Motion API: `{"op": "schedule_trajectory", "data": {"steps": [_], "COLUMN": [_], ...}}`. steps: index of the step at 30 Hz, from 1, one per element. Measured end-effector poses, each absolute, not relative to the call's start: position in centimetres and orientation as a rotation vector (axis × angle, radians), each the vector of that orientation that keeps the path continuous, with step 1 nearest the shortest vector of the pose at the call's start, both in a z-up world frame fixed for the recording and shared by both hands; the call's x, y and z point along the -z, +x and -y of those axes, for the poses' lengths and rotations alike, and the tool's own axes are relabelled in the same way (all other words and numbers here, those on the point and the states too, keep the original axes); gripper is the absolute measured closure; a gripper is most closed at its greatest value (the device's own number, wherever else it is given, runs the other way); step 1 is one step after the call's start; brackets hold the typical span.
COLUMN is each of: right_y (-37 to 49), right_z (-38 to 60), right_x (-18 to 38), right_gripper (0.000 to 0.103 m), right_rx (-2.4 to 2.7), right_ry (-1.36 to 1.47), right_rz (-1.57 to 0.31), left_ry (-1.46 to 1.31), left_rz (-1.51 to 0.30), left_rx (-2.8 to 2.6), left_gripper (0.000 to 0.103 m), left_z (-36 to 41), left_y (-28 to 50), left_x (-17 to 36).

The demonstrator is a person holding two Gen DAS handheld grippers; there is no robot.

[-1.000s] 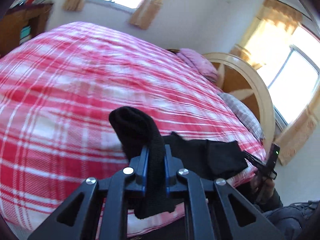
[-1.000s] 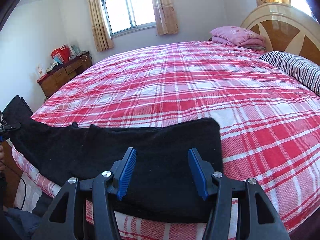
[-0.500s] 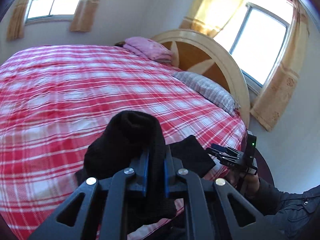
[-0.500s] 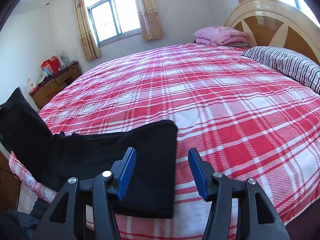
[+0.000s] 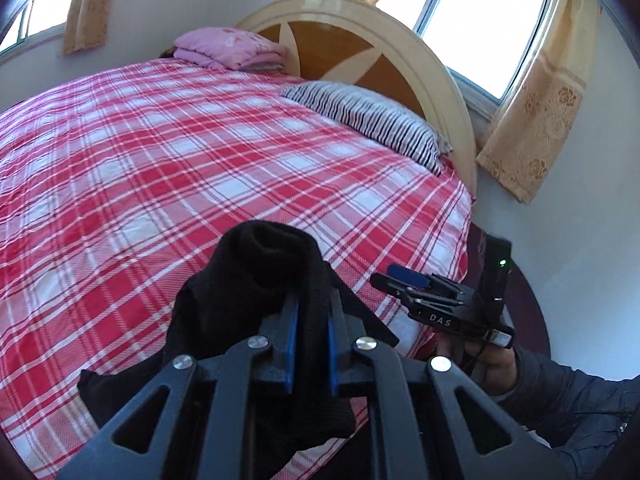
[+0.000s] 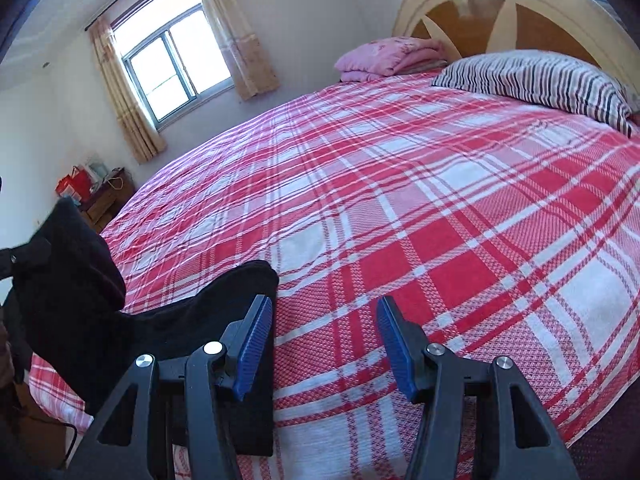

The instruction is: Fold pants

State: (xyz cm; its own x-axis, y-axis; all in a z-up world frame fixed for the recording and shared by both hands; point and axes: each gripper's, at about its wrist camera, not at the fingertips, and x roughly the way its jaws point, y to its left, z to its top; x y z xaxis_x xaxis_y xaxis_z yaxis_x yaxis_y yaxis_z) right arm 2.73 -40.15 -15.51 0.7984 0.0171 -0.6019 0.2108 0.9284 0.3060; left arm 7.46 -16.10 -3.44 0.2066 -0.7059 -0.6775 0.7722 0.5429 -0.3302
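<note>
The black pants (image 6: 192, 316) lie along the near edge of the red plaid bed (image 6: 400, 184). My left gripper (image 5: 309, 316) is shut on one end of the pants (image 5: 256, 280) and holds it bunched and lifted above the bed. That lifted end shows at the left of the right wrist view (image 6: 68, 256). My right gripper (image 6: 324, 340) is open and empty, low over the bed just right of the pants' other end. It also shows in the left wrist view (image 5: 404, 280), held by a hand.
A striped pillow (image 5: 368, 120) and a folded pink blanket (image 5: 228, 48) lie by the curved headboard (image 5: 360, 40). A wooden cabinet (image 6: 108, 200) stands at the far left wall. Windows with curtains are behind.
My left gripper has carried the pants end to the right, toward the right gripper, doubling the pants over. The right gripper has shifted right off the cloth and stays open.
</note>
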Motion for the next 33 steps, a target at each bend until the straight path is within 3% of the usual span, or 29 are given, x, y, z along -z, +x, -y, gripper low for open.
{"op": "schedule_trajectory", "data": {"steps": [9, 14, 17, 21, 33], "right_y": [2.6, 2.2, 1.9, 1.5, 3.5], "right_z": [39.5, 40.0, 40.3, 39.9, 32.8], "right_x": [15.7, 15.4, 15.0, 14.1, 13.7], "right_gripper": [0.046, 0.046, 0.046, 0.046, 0.041], "right_rx": [0.103, 0.128, 0.135, 0.122, -0.172], "right_ry": [0.335, 0.346, 0.359, 0.362, 0.313], "right_rz": [-0.630, -0.602, -0.578, -0.546, -0.710], "left_ry": [0.233, 0.172, 0.131, 0.070, 0.075], "left_rz": [-0.941, -0.919, -0.861, -0.758, -0.819], "left_rx": [0.995, 1.025, 1.033, 0.986, 0.539], "left_gripper": [0.089, 0.088, 0.075, 0.033, 0.030], "left_z": [22.4, 22.2, 20.4, 17.0, 6.2], "left_y": [6.3, 5.9, 5.3, 4.9, 7.3], "left_x": [8.3, 7.8, 6.2, 4.4, 11.7]}}
